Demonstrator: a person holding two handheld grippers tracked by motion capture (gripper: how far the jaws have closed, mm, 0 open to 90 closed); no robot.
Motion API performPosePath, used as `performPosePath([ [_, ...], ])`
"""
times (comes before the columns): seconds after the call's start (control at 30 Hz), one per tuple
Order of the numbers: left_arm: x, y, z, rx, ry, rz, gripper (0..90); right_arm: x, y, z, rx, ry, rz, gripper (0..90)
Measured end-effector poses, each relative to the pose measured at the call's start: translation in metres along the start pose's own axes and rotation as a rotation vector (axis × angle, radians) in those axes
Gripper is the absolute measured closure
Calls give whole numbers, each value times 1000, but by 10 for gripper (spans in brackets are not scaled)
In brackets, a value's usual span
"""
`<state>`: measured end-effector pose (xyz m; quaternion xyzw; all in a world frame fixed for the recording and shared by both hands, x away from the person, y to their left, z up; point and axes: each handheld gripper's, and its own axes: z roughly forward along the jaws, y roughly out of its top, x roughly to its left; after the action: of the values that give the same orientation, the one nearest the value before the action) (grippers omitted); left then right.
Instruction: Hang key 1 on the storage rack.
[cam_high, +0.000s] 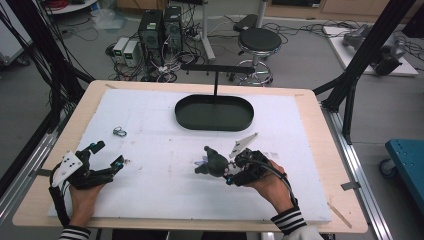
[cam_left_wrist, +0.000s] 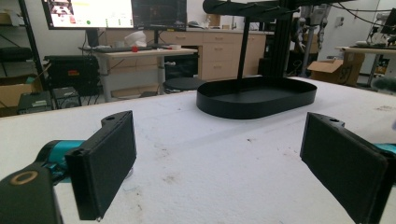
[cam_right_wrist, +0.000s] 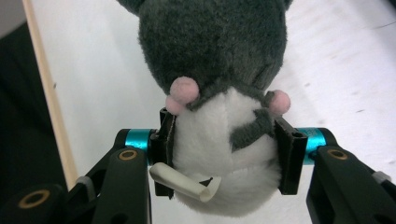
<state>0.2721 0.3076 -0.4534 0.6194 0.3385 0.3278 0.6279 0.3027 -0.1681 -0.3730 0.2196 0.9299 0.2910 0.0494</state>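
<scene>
A grey and white plush toy (cam_high: 214, 160) with pink paws (cam_right_wrist: 184, 89) is clamped by its white belly in my right gripper (cam_high: 228, 170), right of the board's middle and toward the front. In the right gripper view the toy (cam_right_wrist: 219, 56) hangs head away from the camera, both pads of the gripper (cam_right_wrist: 226, 149) pressing into its sides; a white label (cam_right_wrist: 184, 184) curls out by the left pad. My left gripper (cam_high: 109, 154) rests at the front left, open with nothing between its jaws; the left gripper view shows it (cam_left_wrist: 224, 163) facing the black oval tray (cam_left_wrist: 252, 111).
The black oval tray (cam_high: 214, 127) lies at the back centre of the white foam board (cam_high: 150, 115), with a T-shaped black stand (cam_high: 216, 70) rising from it. A small metal clip (cam_high: 119, 131) lies at the left. Wooden table edges (cam_high: 320, 150) frame the board.
</scene>
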Motion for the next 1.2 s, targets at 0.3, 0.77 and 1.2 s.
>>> performPosePath([
  [0.3,0,0,0,0,0,0,110,-10,1,-16,-134,-23,83,522],
  [0.77,0,0,0,0,0,-1,110,-32,18,-44,-303,-61,142,522],
  [1.2,0,0,0,-1,-2,-4,110,-53,28,-65,-349,-117,190,522],
])
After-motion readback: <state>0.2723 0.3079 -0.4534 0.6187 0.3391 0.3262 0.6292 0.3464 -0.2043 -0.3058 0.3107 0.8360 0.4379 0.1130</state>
